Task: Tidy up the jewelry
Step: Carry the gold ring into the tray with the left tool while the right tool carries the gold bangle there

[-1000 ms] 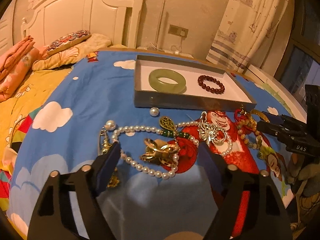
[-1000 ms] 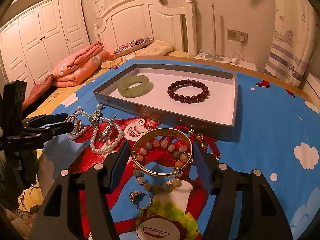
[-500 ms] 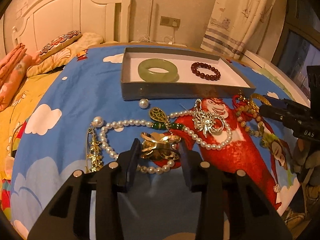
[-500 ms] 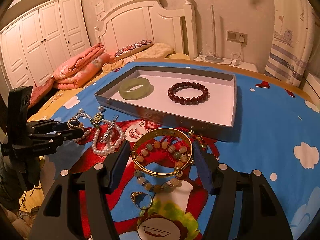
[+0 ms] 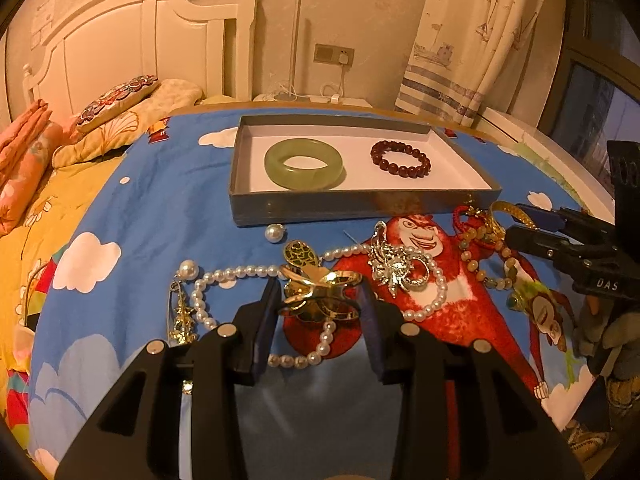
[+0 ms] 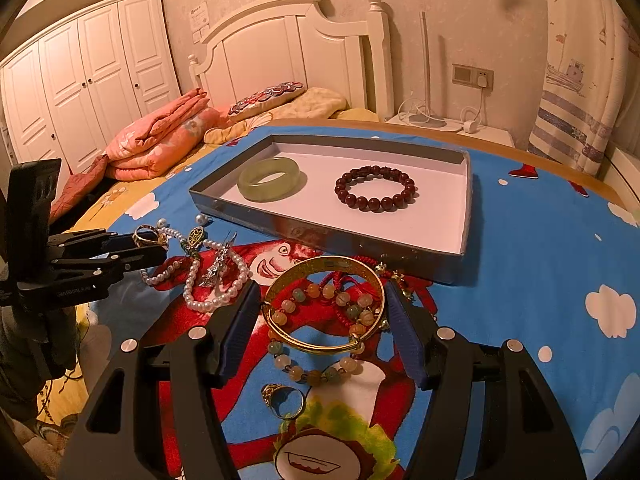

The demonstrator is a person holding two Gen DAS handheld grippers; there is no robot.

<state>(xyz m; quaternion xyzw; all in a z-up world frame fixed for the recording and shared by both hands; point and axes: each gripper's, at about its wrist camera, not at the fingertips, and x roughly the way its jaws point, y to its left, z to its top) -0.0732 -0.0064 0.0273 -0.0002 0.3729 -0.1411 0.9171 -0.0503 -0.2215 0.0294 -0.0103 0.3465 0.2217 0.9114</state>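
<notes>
My left gripper (image 5: pixel 320 300) is shut on a gold bow-shaped ornament (image 5: pixel 320 294), held just above the pearl necklace (image 5: pixel 236 274) on the blue cartoon cloth. A grey tray (image 5: pixel 360 202) farther back holds a green jade bangle (image 5: pixel 304 163) and a dark red bead bracelet (image 5: pixel 400 157). My right gripper (image 6: pixel 322 312) is open with its fingers on either side of a gold bangle (image 6: pixel 324 316) lying over a pastel bead bracelet (image 6: pixel 316 372). A gold ring (image 6: pixel 282 400) lies closer to me. The left gripper also shows in the right wrist view (image 6: pixel 148 246).
A silver brooch (image 5: pixel 396 266), a loose pearl (image 5: pixel 274 233), a gold filigree pendant (image 5: pixel 300 254) and a gold pin (image 5: pixel 182 316) lie around the necklace. Red cord (image 6: pixel 344 280) lies by the tray. Bed with pillows left, curtain and window right.
The left gripper moved forward and closed on the gold ornament, lifting it slightly. The right gripper stayed open around the gold bangle, barely shifting.
</notes>
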